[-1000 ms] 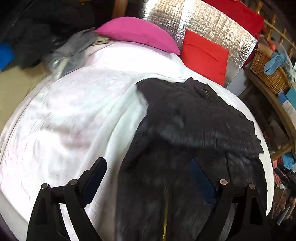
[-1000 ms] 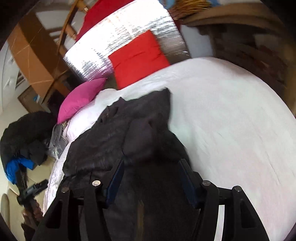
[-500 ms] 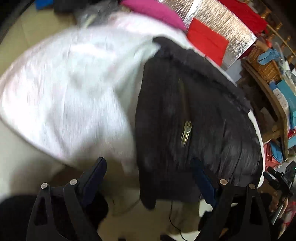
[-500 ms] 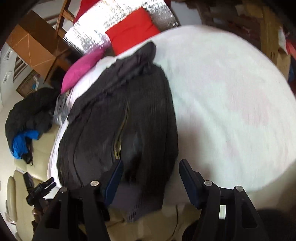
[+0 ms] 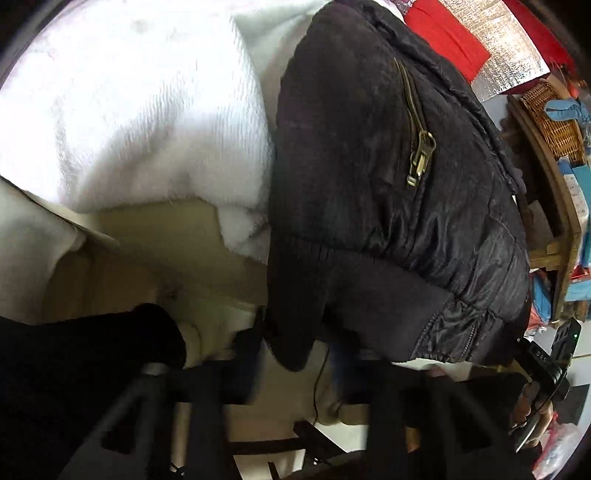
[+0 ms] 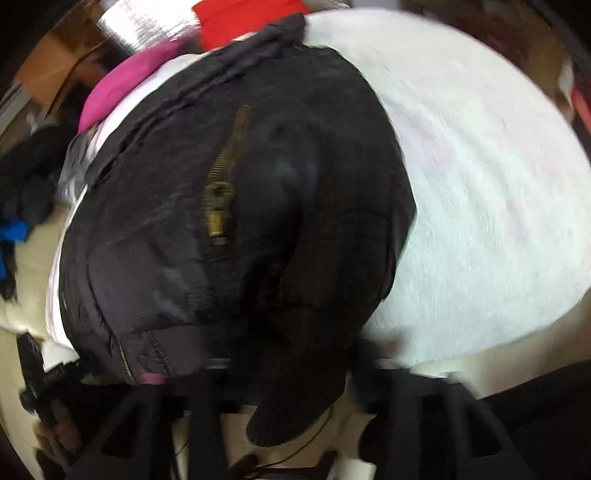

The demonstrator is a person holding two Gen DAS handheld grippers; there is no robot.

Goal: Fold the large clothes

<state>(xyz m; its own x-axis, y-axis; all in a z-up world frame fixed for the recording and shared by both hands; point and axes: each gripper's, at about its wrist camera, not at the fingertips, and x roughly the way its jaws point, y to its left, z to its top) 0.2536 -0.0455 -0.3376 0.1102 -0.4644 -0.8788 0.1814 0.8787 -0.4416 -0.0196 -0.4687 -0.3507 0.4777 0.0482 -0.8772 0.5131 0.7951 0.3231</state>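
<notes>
As both hands dropped from above the bed to its near edge, the left gripper and right gripper had just been closing, each now pinched on the hem of the black jacket, which lay zipped along the bed with its hem overhanging; the bottom looked ready to lift and fold toward the collar. Only the left view showed the basket; only the right showed the pink pillow.

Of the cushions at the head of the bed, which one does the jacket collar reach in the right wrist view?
The red cushion; the pink cushion lies off to the left of the jacket.
</notes>
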